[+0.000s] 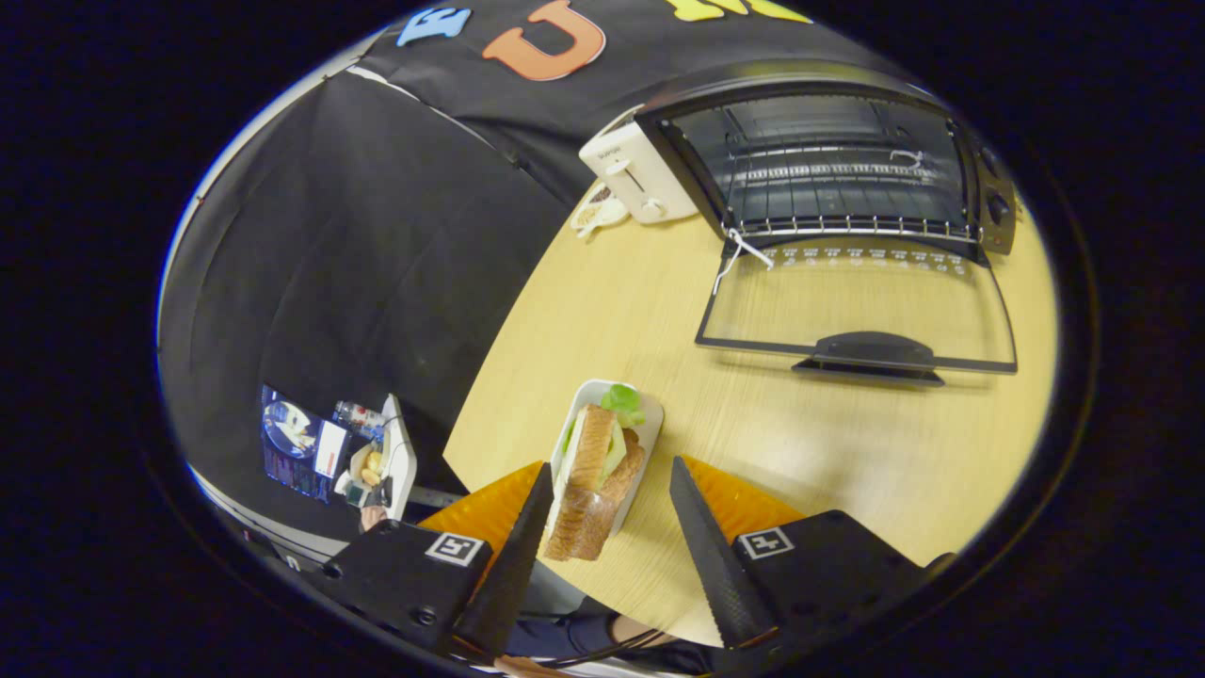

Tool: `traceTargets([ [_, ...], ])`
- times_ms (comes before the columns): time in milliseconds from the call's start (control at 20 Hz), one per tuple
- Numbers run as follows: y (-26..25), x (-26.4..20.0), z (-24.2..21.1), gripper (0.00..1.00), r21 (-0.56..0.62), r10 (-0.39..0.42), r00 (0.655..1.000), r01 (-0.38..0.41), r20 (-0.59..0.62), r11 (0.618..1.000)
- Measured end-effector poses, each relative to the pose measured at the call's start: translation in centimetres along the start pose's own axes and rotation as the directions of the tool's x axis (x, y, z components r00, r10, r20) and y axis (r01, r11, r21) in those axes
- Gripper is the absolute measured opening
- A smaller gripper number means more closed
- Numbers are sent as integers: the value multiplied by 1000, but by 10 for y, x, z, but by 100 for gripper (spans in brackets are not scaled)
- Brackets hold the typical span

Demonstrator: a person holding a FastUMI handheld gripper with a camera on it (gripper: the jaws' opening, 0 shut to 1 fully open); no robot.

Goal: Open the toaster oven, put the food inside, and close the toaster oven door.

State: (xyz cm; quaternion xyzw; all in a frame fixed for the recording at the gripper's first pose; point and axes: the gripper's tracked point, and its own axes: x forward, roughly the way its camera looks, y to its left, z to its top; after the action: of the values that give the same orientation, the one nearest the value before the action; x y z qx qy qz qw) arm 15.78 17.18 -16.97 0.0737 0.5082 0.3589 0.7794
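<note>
A sandwich (pixel 595 480) with lettuce lies on a small white plate (pixel 650 419) on the wooden table. It sits between my two fingers and reaches a little ahead of them. My gripper (pixel 610 476) is open, its fingers apart on either side of the sandwich, and I cannot tell whether the left finger touches it. Beyond the fingers, at the far side of the table, stands the toaster oven (pixel 828 160) with its glass door (pixel 861 301) folded down flat onto the table. A wire rack shows inside the oven.
A white pop-up toaster (pixel 638 174) stands left of the oven, with a small dish (pixel 598 215) beside it. The table's curved edge (pixel 490 377) runs left of the plate. Off the table lie small items and a bottle (pixel 358 414).
</note>
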Motion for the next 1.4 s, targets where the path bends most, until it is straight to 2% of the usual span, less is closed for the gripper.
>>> traceTargets([
  [100,5,9,-5,79,27,30,999,-29,-41,999],
  [250,11,13,-11,50,50,57,996,-54,-70,997],
  [300,11,13,-12,49,52,58,996,-54,-64,997],
  [350,14,12,-14,44,69,65,996,-61,-56,996],
  [550,20,2,-15,37,92,91,996,-88,-22,992],
  [700,28,-13,-10,35,138,154,988,-157,31,978],
  [800,32,-26,2,35,153,205,972,-221,113,963],
  [900,28,-36,18,35,132,217,950,-250,223,959],
  [1000,17,-45,36,35,76,194,912,-237,362,969],
  [1100,11,-59,56,35,66,182,847,-246,499,967],
  [1250,-4,-80,79,35,129,152,719,-319,678,939],
  [1350,-21,-91,91,34,195,93,615,-385,783,902],
  [1400,-32,-95,96,34,223,57,576,-403,816,888],
])
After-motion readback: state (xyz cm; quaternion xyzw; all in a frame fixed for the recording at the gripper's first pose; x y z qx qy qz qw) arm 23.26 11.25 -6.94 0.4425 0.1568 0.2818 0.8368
